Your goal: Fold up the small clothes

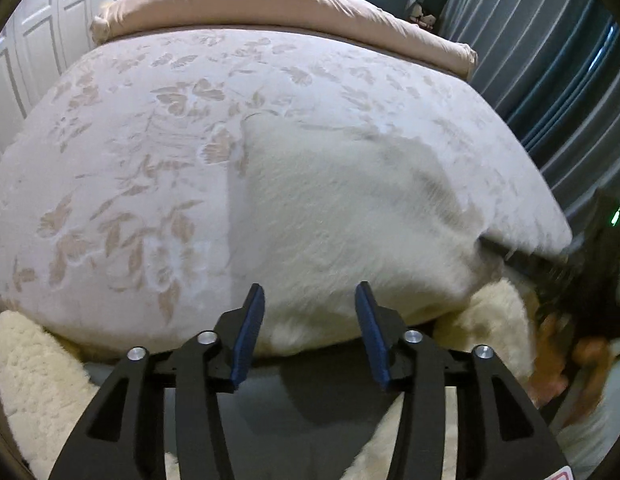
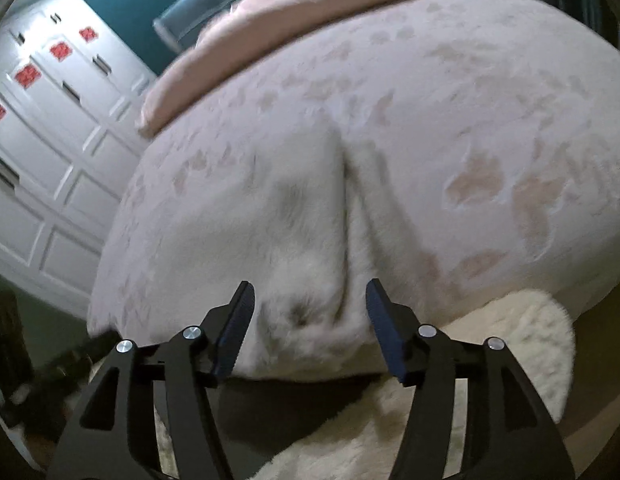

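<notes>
A white fuzzy garment point(image 1: 342, 208) lies spread on the bed, its near edge hanging at the bed's front edge. In the right wrist view the garment point(image 2: 293, 232) shows a long crease down its middle. My left gripper point(image 1: 310, 292) is open and empty, just in front of the garment's near edge. My right gripper point(image 2: 310, 286) is open and empty, its jaws either side of the garment's near hem below the crease. In the left wrist view the right gripper point(image 1: 550, 276) shows blurred at the garment's right corner.
The bed has a pale floral-patterned cover point(image 1: 121, 152) and a pink duvet point(image 1: 269, 4) rolled at the far end. A cream shaggy rug point(image 2: 510, 344) lies on the floor below. White wardrobe doors point(image 2: 41, 132) stand left, grey curtains point(image 1: 550, 80) right.
</notes>
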Tool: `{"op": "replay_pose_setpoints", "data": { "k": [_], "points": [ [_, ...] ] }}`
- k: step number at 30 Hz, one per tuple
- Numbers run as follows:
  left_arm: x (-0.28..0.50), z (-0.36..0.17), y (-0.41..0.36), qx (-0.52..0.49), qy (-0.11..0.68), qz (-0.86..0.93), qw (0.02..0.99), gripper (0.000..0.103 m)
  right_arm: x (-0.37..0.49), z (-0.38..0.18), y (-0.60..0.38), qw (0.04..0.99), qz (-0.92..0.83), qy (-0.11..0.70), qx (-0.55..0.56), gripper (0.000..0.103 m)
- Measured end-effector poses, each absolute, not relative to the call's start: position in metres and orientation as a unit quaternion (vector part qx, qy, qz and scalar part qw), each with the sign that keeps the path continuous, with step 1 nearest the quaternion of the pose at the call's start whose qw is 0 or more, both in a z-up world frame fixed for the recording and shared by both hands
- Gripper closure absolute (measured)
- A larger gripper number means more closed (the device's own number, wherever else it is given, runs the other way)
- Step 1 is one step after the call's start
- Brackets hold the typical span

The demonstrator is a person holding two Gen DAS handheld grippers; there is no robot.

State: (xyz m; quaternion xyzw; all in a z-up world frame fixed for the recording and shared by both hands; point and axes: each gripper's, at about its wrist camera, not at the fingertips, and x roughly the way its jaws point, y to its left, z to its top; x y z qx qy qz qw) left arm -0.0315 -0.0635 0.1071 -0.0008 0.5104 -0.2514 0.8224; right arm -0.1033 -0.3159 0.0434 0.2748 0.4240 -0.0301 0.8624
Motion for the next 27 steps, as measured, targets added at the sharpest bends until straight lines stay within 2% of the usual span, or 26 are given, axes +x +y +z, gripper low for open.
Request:
{"op": "replay_pose_setpoints", "data": {
  "k": [1, 2, 4, 8, 10, 13, 14, 19, 21, 25, 27],
  "points": [
    [-0.026, 0.104, -0.068, -0.002, 0.517, -0.249, 0.819, 0.057, -0.099, 0.037, -0.311, 0.86, -0.034, 0.435, 0.265, 0.052],
    [-0.02, 0.1, -0.071, -0.003, 0.524, -0.25, 0.815, 0.057, -0.096, 0.032, -0.307, 0.859, -0.038, 0.443, 0.254, 0.073],
    [-0.016, 0.095, -0.082, 0.002, 0.53, -0.251, 0.81, 0.057, -0.098, 0.035, -0.306, 0.862, -0.035, 0.435, 0.257, 0.085],
    [-0.019, 0.089, -0.103, 0.04, 0.528, -0.25, 0.81, 0.057, -0.119, 0.075, -0.316, 0.892, -0.027, 0.355, 0.277, 0.089],
    [-0.017, 0.081, -0.102, 0.05, 0.531, -0.246, 0.809, 0.055, -0.116, 0.068, -0.322, 0.887, -0.037, 0.372, 0.271, 0.089],
    [-0.015, 0.066, -0.108, 0.07, 0.532, -0.236, 0.81, 0.054, -0.095, 0.004, -0.326, 0.837, -0.05, 0.477, 0.264, 0.088],
    [-0.015, 0.061, -0.11, 0.078, 0.532, -0.232, 0.81, 0.053, -0.094, -0.006, -0.327, 0.825, -0.044, 0.485, 0.286, 0.086],
    [-0.015, 0.057, -0.115, 0.096, 0.523, -0.22, 0.818, 0.052, -0.092, 0.026, -0.332, 0.842, -0.046, 0.455, 0.287, 0.08],
    [-0.014, 0.057, -0.116, 0.093, 0.524, -0.216, 0.819, 0.052, -0.089, 0.037, -0.339, 0.85, -0.04, 0.433, 0.296, 0.074],
    [-0.013, 0.057, -0.118, 0.094, 0.527, -0.209, 0.818, 0.05, -0.069, 0.054, -0.348, 0.87, -0.066, 0.407, 0.27, 0.053],
    [-0.013, 0.057, -0.119, 0.094, 0.527, -0.207, 0.819, 0.05, -0.048, 0.054, -0.356, 0.873, -0.074, 0.399, 0.27, 0.05]
  ]
}}
